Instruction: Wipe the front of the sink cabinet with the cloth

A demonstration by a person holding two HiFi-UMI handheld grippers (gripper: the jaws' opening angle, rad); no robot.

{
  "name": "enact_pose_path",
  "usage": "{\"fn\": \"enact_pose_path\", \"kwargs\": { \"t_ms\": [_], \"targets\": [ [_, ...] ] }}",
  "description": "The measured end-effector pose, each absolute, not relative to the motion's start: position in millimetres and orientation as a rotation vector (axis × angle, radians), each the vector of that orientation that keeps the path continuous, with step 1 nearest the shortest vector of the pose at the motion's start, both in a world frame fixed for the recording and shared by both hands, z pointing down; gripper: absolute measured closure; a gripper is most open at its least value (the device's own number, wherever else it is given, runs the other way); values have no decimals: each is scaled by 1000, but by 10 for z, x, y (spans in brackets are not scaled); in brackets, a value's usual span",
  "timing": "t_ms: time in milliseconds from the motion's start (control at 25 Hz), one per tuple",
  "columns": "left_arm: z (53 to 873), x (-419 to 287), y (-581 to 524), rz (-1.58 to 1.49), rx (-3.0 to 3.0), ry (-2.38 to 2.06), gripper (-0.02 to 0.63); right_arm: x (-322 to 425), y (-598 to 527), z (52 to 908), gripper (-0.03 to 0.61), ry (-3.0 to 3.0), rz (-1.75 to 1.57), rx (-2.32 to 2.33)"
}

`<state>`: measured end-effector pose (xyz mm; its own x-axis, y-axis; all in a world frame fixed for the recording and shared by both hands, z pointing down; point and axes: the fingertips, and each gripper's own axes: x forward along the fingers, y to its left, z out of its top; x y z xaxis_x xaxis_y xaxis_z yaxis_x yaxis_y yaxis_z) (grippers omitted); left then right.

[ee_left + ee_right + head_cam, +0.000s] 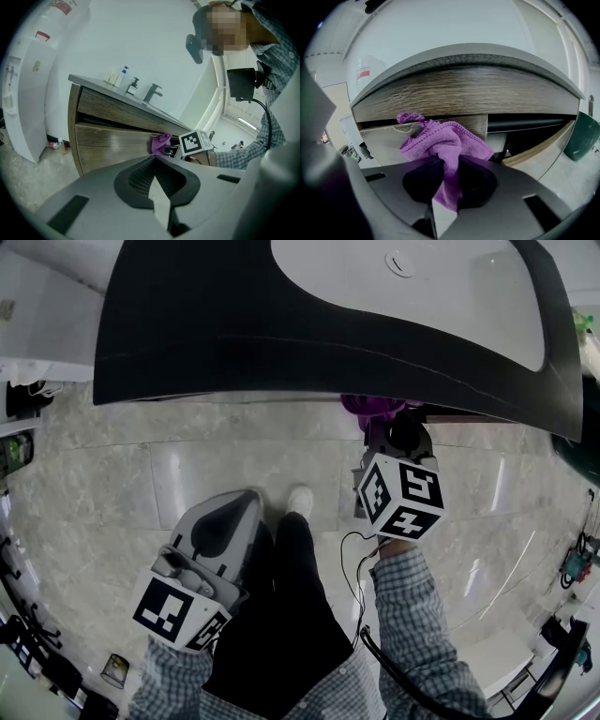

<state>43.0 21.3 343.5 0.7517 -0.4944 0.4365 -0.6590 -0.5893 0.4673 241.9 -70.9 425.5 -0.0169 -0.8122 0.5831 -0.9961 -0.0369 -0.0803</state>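
Note:
The purple cloth (443, 140) is bunched between the jaws of my right gripper (447, 164), which is shut on it. It is pressed up to the wood-grain front of the sink cabinet (464, 96), at the gap between the upper and lower drawer. In the head view the cloth (373, 409) shows just under the dark countertop (281, 334), ahead of the right gripper (386, 427). My left gripper (239, 507) hangs low by the person's leg, shut and holding nothing. The left gripper view shows its jaws (153, 161) closed, with the cabinet front (112, 140) and the cloth (161, 143) beyond.
A white basin (422, 287) sits in the countertop, with a faucet (152, 92) and a soap bottle (123, 76) on top. A green bin (581, 136) stands to the cabinet's right. A small bottle (54, 145) lies on the marble floor (141, 484) at its left.

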Motion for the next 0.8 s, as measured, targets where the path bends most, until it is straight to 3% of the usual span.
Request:
{"fn": "enact_pose_path", "kwargs": {
  "t_ms": [800],
  "targets": [
    [3453, 446, 201, 332, 2317, -876, 603, 2662, -449, 4407, 505, -1785, 773, 2035]
  ]
}}
